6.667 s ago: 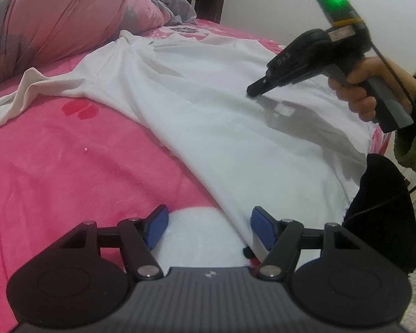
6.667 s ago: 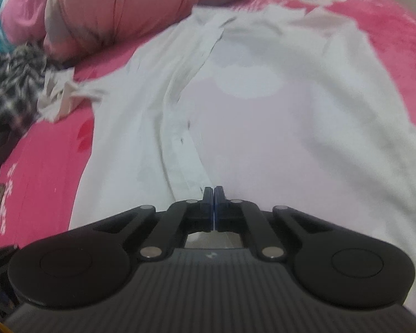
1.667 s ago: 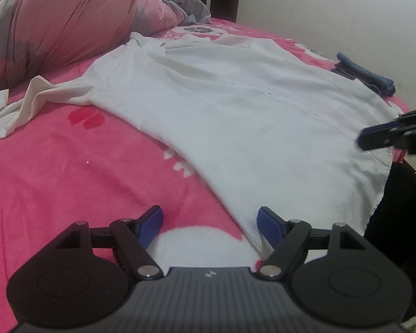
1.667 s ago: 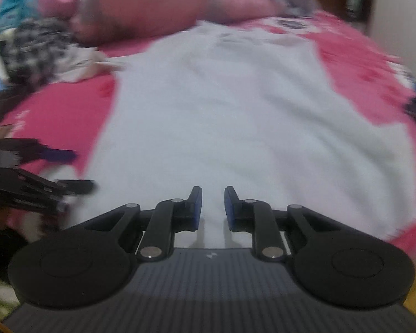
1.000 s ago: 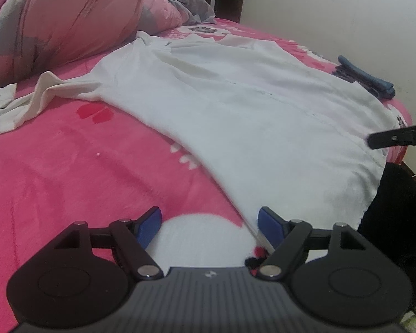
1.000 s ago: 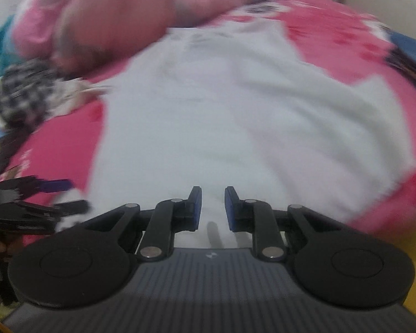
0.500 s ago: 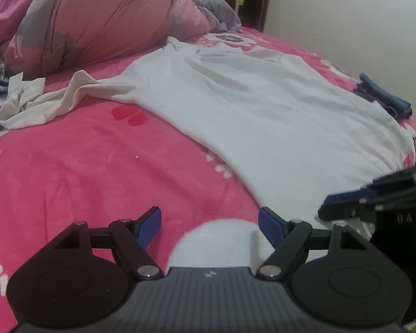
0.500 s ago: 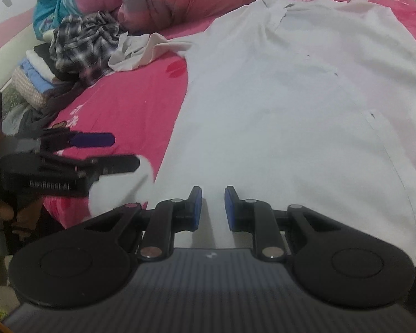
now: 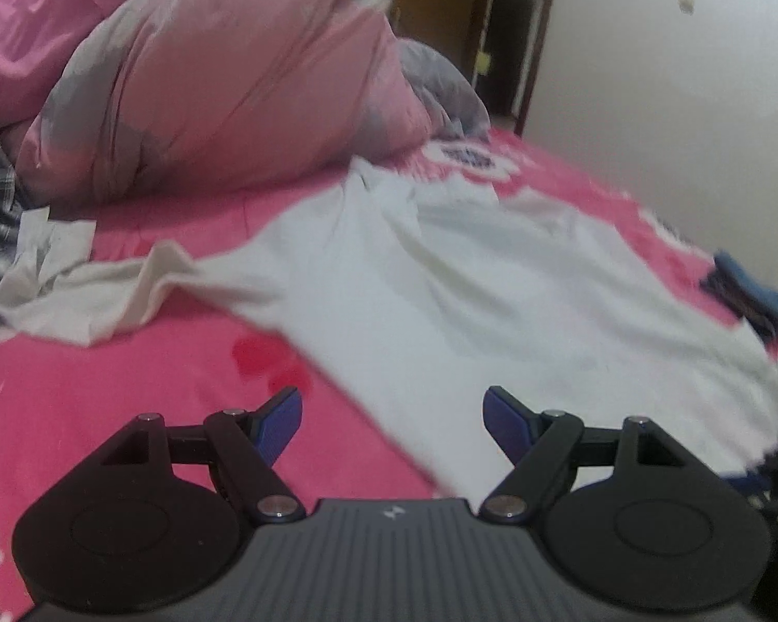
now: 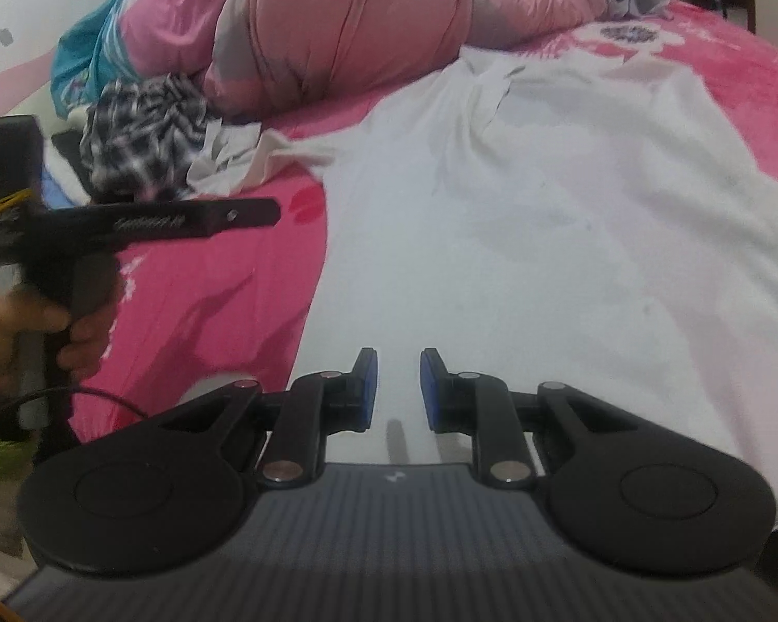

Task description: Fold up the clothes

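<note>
White shirt spread flat on the bed, both grippers empty above its near edge.

Right gripper: fingers parted by a narrow gap, nothing between them, hem of the white shirt just ahead at 12 o'clock. Left gripper: fingers spread wide, empty, shirt side edge toward 1 o'clock. Risk: thin cloth lying tight on the pink bedsheet could let a pinch catch the sheet too, or only one layer, skewing the fold. Sleeve at 10 o'clock lies crumpled; folded as is, it would bunch inside. Farther, collar is rucked against the pink duvet; the checked garment is near the cuff and may snag.
</note>
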Tool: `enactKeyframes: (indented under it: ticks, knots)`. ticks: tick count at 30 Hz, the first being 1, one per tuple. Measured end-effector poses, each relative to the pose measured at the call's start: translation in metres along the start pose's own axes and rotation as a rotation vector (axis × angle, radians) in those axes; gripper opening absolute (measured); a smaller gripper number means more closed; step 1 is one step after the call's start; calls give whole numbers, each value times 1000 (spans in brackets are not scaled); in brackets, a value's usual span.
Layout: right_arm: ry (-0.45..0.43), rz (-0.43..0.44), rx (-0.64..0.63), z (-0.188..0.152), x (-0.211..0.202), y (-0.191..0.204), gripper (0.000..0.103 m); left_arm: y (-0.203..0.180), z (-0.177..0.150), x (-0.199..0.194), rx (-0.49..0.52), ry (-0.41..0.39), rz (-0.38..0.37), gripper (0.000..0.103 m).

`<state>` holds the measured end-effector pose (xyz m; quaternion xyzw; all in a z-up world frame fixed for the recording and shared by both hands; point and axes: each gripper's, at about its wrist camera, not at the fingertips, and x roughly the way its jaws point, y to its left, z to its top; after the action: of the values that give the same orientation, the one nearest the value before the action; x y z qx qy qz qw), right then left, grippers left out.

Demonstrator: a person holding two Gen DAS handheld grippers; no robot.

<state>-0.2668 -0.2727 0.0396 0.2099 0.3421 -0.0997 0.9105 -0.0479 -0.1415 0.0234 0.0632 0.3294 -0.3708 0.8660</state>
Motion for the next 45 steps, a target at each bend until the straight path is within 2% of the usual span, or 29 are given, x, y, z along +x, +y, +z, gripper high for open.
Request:
enactKeyframes:
  ticks: [5, 12, 16, 22, 28, 36, 45]
  knots:
    - [-18, -3, 32, 34, -8, -15, 17, 13, 23, 34, -86, -35, 9, 78]
    - [-40, 36, 129, 119, 0, -44, 17, 36, 49, 85, -207, -80, 34, 78]
    - [-32, 54, 211, 167, 26, -66, 20, 53, 50, 121, -234, -60, 66, 77]
    - [15, 78, 350, 218, 88, -98, 23, 77, 32, 149, -301, -29, 36, 76]
    - [72, 26, 354, 240, 151, -114, 25, 87, 24, 151, -331, -57, 1, 76]
    - [144, -45, 435, 241, 218, -150, 27, 87, 21, 151, -317, -70, -5, 77]
    - [96, -1, 546, 254, 258, -172, 30, 90, 18, 152, -321, -79, -18, 77]
